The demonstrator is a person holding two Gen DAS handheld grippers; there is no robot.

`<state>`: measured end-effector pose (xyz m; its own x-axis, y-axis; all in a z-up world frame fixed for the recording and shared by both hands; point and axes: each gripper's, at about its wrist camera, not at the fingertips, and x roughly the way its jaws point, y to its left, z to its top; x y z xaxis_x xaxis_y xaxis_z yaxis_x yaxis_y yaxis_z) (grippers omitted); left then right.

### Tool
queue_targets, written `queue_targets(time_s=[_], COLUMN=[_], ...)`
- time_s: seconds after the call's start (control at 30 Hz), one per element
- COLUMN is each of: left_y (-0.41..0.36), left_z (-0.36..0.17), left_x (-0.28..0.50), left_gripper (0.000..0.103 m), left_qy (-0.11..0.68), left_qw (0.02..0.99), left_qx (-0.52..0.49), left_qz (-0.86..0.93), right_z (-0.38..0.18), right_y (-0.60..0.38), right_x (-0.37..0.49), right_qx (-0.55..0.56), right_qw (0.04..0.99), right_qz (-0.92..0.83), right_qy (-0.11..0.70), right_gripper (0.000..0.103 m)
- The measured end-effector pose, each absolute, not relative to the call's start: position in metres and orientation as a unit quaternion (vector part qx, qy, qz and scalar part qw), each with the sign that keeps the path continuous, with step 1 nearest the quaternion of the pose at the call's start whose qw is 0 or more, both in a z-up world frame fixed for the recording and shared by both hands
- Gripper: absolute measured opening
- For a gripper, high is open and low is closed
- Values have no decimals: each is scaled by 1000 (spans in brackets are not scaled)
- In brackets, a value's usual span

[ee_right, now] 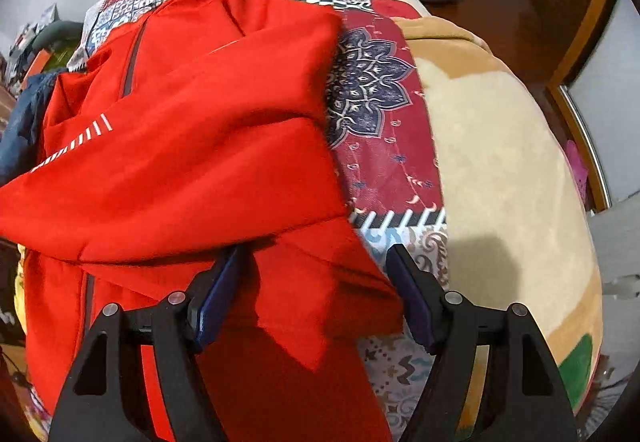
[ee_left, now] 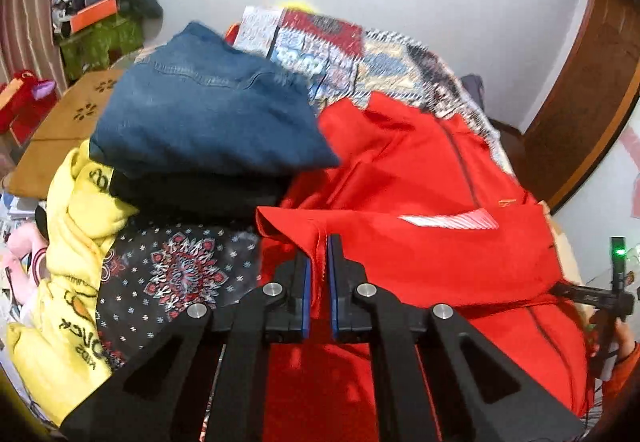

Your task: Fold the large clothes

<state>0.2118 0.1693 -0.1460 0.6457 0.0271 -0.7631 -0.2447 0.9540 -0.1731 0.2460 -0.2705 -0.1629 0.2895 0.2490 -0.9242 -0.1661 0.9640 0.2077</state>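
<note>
A large red jacket (ee_left: 420, 178) with a dark zipper and a white striped patch lies spread on the bed. My left gripper (ee_left: 319, 246) is shut on a fold of the jacket's left edge. In the right wrist view the red jacket (ee_right: 192, 114) lies partly folded over itself. My right gripper (ee_right: 316, 258) is open, its blue pads (ee_right: 218, 294) either side of a loose red flap at the jacket's right edge, not clamping it. The right gripper also shows at the right edge of the left wrist view (ee_left: 612, 298).
Folded blue jeans (ee_left: 208, 110) rest on a dark garment left of the jacket, beside a yellow printed garment (ee_left: 76, 250). A patterned bedspread (ee_right: 376, 130) and a beige blanket (ee_right: 500, 162) cover the bed. A wooden headboard and cluttered shelf (ee_left: 96, 18) stand behind.
</note>
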Motion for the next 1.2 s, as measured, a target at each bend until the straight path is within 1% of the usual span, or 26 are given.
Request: queue_targets(time_s=[0.03,0.1,0.13,0.2,0.27,0.33,0.4,0.47,0.7,0.87,0.93,1.0,1.17,1.2], left_y=[173,176,178,179,180,183,188,192,211,199,187,177,146,141], left_z=[-155,-181,-193,-219,-237,-246,-242,-234,-201,-167,-152,-136,-110,-107], left_x=[215,217,216,214,209,202,195,188,160,164,178,197,255,268], left_gripper=[7,17,21,36,42,45,57,59,59,60,60,66,67,69], left_qy=[429,468,483,517,540,549,546,542,520,490,472,453,425,422], left_qw=[890,869,861,841,826,820,822,825,840,862,874,885,903,905], left_qx=[-138,-139,-136,-127,-124,-129,-125,-120,-127,-108,-104,-96,-56,-49], left_qz=[72,82,86,96,100,99,104,104,94,72,56,39,9,4], right_z=[-161,-161,-160,-161,-163,-162,-158,-156,-143,-126,-117,-107,-79,-74], right_y=[-271,-273,-274,-275,-278,-282,-283,-284,-291,-285,-278,-269,-237,-230], right_x=[243,239,235,230,228,223,220,218,207,210,218,229,260,268], right_qx=[35,34,34,37,41,47,46,41,33,26,21,16,7,4], right_qw=[803,804,805,805,804,803,803,803,814,825,831,839,856,860], right_qz=[129,129,129,128,127,126,125,124,118,122,126,134,165,173], right_qy=[581,579,579,578,579,580,580,581,568,551,541,527,489,480], right_gripper=[71,71,71,71,71,71,71,71,71,71,71,71,71,71])
